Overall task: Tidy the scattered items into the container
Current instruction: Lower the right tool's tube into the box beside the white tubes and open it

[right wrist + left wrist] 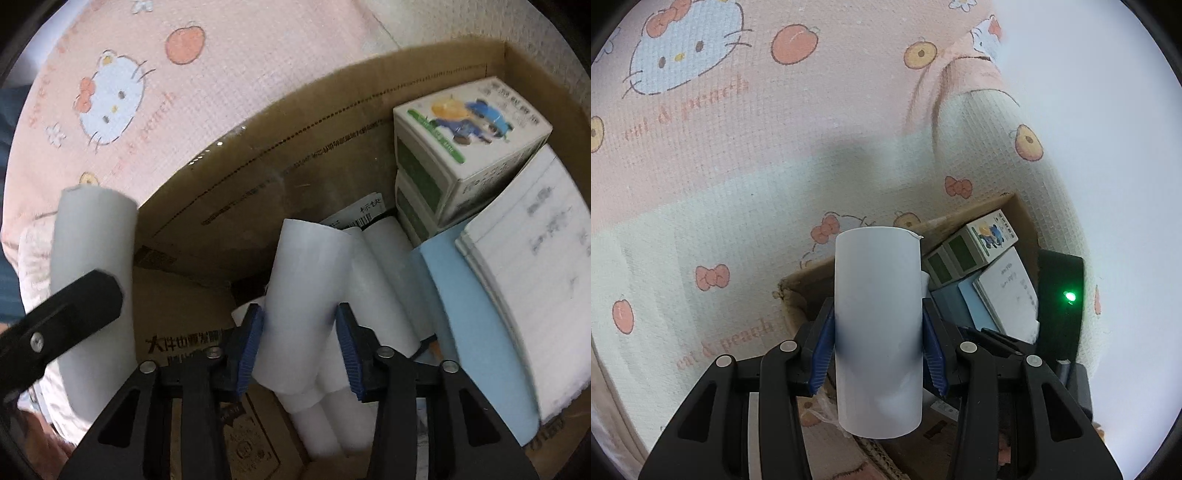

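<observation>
A: What does the left gripper [878, 341] have?

B: A white paper roll [878, 332], pinched between the blue pads [823, 347] at about mid-length. Its long axis runs straight out along the fingers, far end pointing away from the camera, over the near rim of the cardboard box [1021, 212].

A: And the right gripper [301, 345]?

B: Closed partway on a second white roll [303, 306], both pads touching its sides. This one tilts, its far end leaning up and to the left, and it sits inside the box above other white rolls [384, 280] that lie lengthwise on the floor of the box.

A: What else is in the box?

B: Green-and-white cartons [458, 147] stacked in the far right corner, a blue sheet [476, 317] and a pile of white paper pads [535, 266] leaning along the right wall.

A: Any room left?

B: The left part of the box floor is bare cardboard (printed lettering shows there), beside the tall left wall. The box rests on a pink cartoon-cat bedspread [738, 155], and a dark device with a green light [1070, 296] sits just beyond the box's right side.
</observation>
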A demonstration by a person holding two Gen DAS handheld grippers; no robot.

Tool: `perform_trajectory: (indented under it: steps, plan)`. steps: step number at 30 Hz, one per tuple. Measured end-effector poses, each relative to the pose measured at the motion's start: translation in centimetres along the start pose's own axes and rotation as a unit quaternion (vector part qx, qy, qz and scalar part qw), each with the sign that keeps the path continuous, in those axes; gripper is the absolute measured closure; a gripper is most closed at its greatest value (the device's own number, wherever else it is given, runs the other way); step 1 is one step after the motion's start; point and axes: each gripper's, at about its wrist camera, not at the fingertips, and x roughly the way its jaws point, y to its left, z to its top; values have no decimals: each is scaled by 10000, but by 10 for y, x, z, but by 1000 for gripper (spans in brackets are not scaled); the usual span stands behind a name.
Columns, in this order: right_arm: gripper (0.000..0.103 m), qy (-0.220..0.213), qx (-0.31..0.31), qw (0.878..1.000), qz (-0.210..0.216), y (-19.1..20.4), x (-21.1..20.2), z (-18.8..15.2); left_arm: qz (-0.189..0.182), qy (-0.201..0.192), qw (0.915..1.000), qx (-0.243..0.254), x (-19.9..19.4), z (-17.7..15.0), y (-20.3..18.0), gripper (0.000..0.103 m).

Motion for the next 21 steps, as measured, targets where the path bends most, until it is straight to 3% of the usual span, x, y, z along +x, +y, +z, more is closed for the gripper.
perform_trajectory:
  steps: [1,2,7,12,13,15,18,21]
  plan:
    - [77,1,-120,9999,-4,2,-3,0,-17,30,10000,-5,1,0,-1,56]
    - [87,-11,-352,9994,-21,4,-9,0,-39,58,10000,-9,1,-1,-1,56]
    - [88,438,-1130,9913,-517,16,-5,-1,-26,137,9999,40,6,-4,-8,56]
    - [87,169,-575,9964,-600,17,-7,2,-8,127,9999,42,3,-7,-9,56]
    - [83,114,-370,9983,-446,15,-8,2,6,93,10000,29,1,-6,-8,56]
    - [52,44,116,9999,2,10,-7,2,8,0,10000,23,-6,-4,-7,56]
    - [47,-107,491,9982,316,6,1,0,-38,-119,9999,47,-16,2,-6,56]
    - [47,-78,505,9986,164,14,16,3,-92,-163,9998,50,-21,6,-5,56]
